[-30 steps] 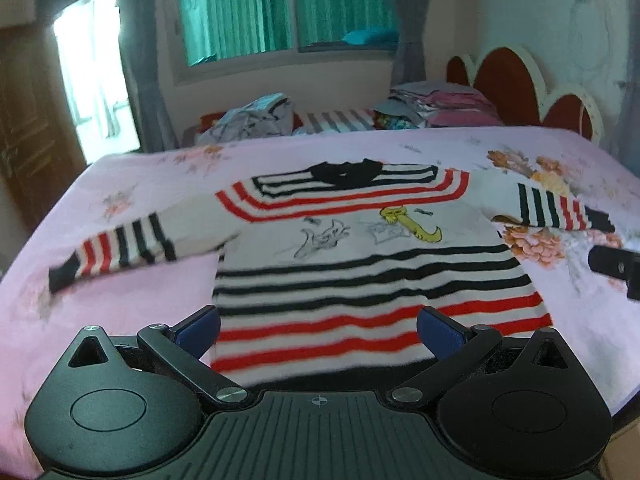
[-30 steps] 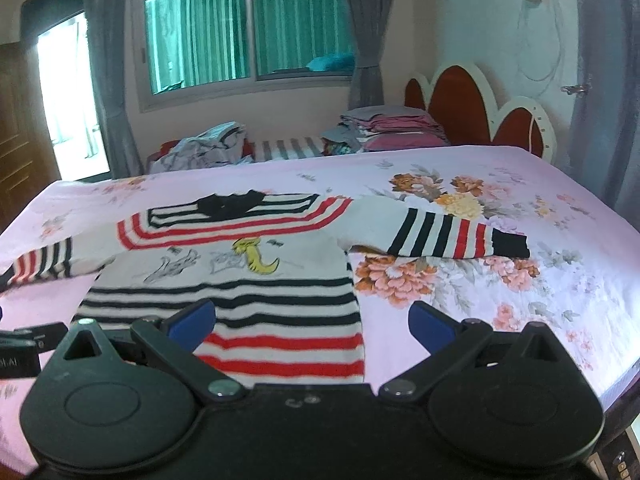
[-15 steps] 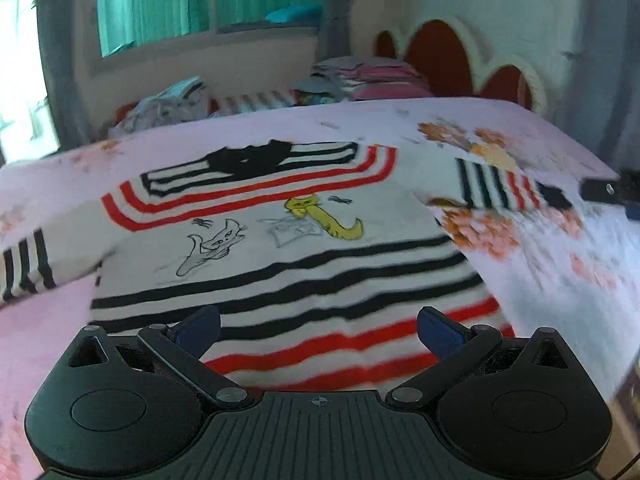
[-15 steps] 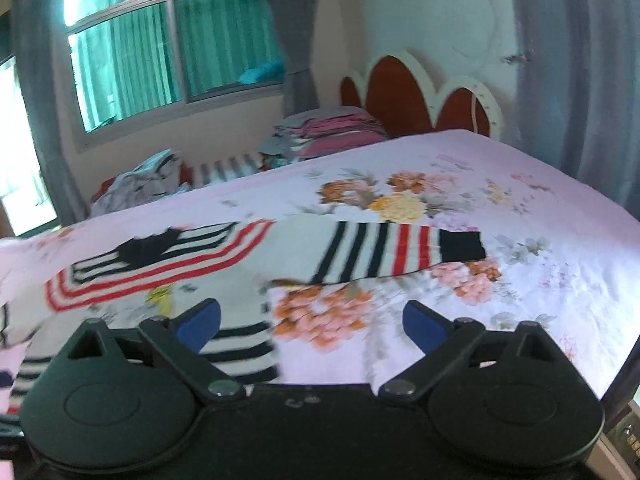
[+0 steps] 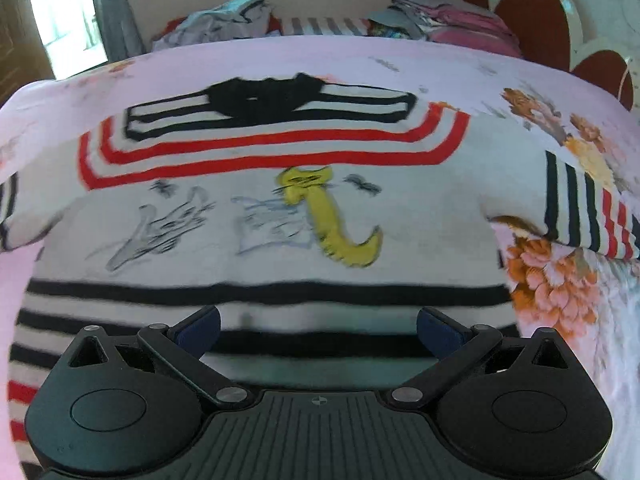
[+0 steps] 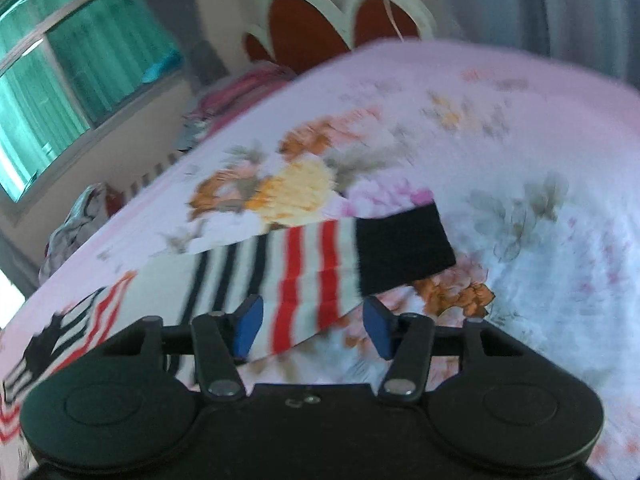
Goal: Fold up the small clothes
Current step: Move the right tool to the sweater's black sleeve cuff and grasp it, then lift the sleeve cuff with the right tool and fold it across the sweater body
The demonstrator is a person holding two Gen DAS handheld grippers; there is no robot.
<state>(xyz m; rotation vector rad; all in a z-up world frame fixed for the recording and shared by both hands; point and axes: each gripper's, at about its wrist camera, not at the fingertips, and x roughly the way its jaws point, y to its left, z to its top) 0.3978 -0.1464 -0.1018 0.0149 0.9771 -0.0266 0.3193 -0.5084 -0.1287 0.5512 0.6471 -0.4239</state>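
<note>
A small striped sweater with black and red bands, a black collar and a yellow cat print lies flat, face up, on the pink floral bed sheet. My left gripper is open and hovers low over the sweater's lower body. In the right wrist view the sweater's right sleeve with its black cuff stretches out on the sheet. My right gripper is partly closed, its blue pads either side of the sleeve's near edge by the red stripes, not clamped.
A red and cream headboard stands at the right. Piles of clothes lie behind the bed under a green-curtained window. A bright doorway is at the far left.
Both grippers moved forward and down toward the sweater. The right one swung right over the sleeve end and its jaws narrowed. The left one came in over the body.
</note>
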